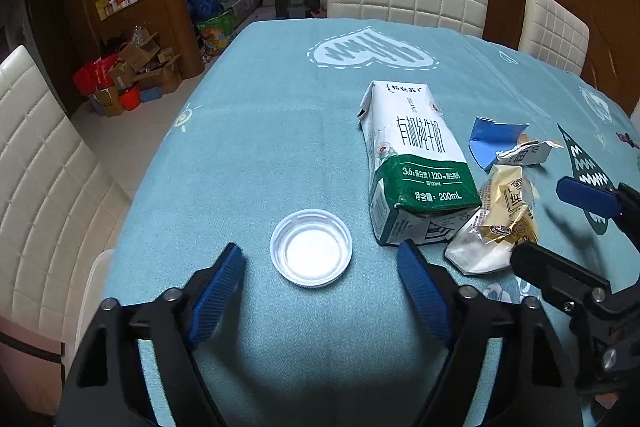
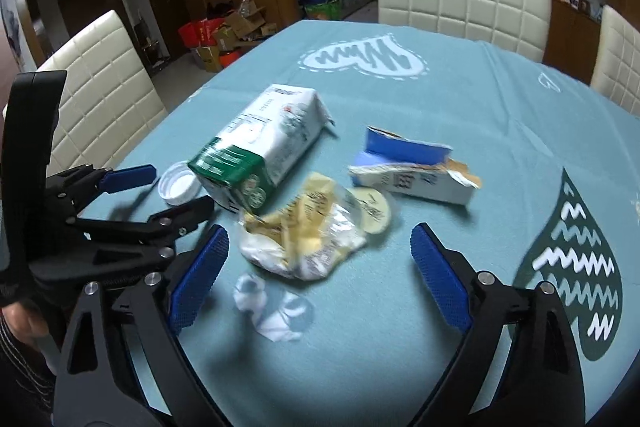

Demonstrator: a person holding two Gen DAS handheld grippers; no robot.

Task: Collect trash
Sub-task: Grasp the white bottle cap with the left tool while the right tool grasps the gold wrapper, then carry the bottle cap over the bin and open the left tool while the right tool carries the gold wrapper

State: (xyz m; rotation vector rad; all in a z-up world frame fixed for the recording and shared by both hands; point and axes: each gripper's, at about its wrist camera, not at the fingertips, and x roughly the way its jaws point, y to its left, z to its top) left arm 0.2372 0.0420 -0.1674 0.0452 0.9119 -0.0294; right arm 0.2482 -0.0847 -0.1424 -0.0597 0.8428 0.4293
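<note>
A: Nearest the left gripper [image 1: 320, 259]: white plastic lid [image 1: 311, 253], between wide, empty jaws, untouched. Light, rigid, shallow-rimmed; probably slippery. Pinch across rim.

B: Right gripper [image 2: 320, 247]: jaws wide, empty, poised over yellow wrapper [image 2: 316, 227]. Wrapper touching milk carton [image 2: 260, 151] at near end. Soft, crinkly, nearly weightless; grip at bunched middle.

A: Milk carton: lying flat on surface [image 1: 260, 147], just right of lid. Likely empty, crushable; take across narrow sides.

B: Torn blue box [image 2: 412, 167]: beyond wrapper, right of carton. Crumpled tissue [image 2: 272, 311]: nearest, near side of wrapper. Both flimsy; pinch gently.
</note>
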